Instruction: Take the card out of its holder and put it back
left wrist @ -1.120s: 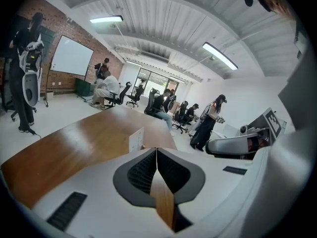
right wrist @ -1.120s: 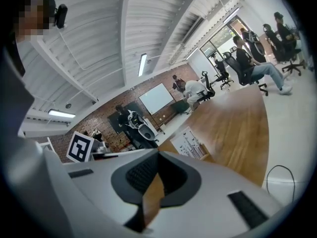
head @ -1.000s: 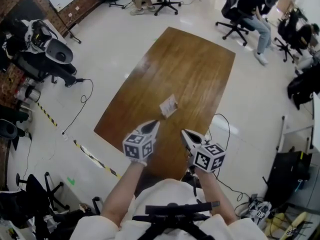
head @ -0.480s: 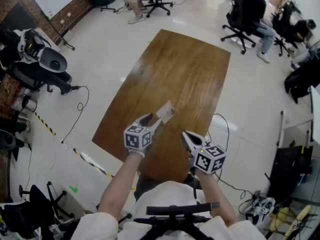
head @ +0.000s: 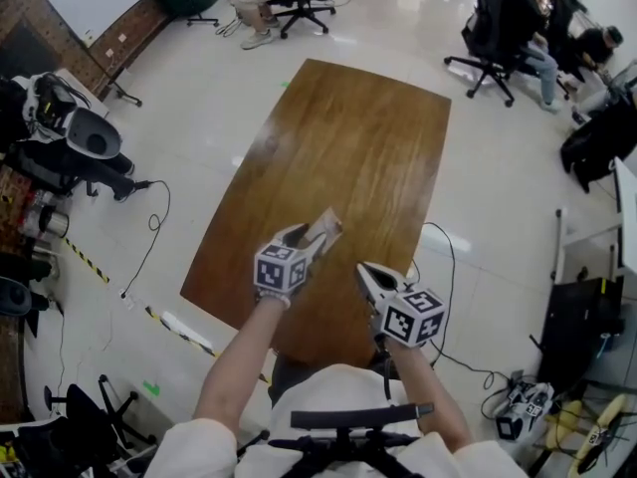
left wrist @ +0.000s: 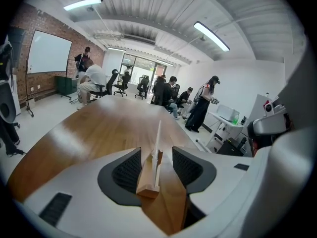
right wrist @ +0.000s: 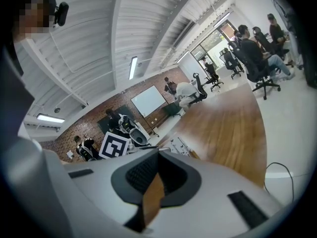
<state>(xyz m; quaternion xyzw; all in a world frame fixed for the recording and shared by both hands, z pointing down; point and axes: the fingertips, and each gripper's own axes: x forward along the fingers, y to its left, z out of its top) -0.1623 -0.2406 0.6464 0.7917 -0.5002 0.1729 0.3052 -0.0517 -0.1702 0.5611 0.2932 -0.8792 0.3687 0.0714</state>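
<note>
- The person's left gripper (head: 305,237) reaches over the near end of a long brown wooden table (head: 368,127). Its jaws stand wide apart and have just been opening.
- Between those jaws sits a small, light wooden block holder (left wrist: 146,178), resting on the table. A thin white card (left wrist: 158,142) stands upright in its slot.
- In the left gripper view, the black ribbed pads (left wrist: 130,170) flank the holder on both sides with a gap at each. Neither pad presses on the holder or the card.
- The right gripper (head: 364,273) hovers just beside the left one, also over the near end of the table and apart from the card. Its jaws are closed together with nothing between them. Only a sliver of table shows below them.
- The head view alone shows both grippers and both forearms from above. The card appears as a pale rectangle at the tips of the left gripper, and the holder under it is hard to make out.
- The left gripper view shows the card edge-on, as a thin white line, so its face cannot be seen there.
- The right gripper view shows the card's printed face beyond the closed jaws. It sits beside the left gripper's black-and-white marker cube (right wrist: 113,145), and the print is too small to read.
</note>
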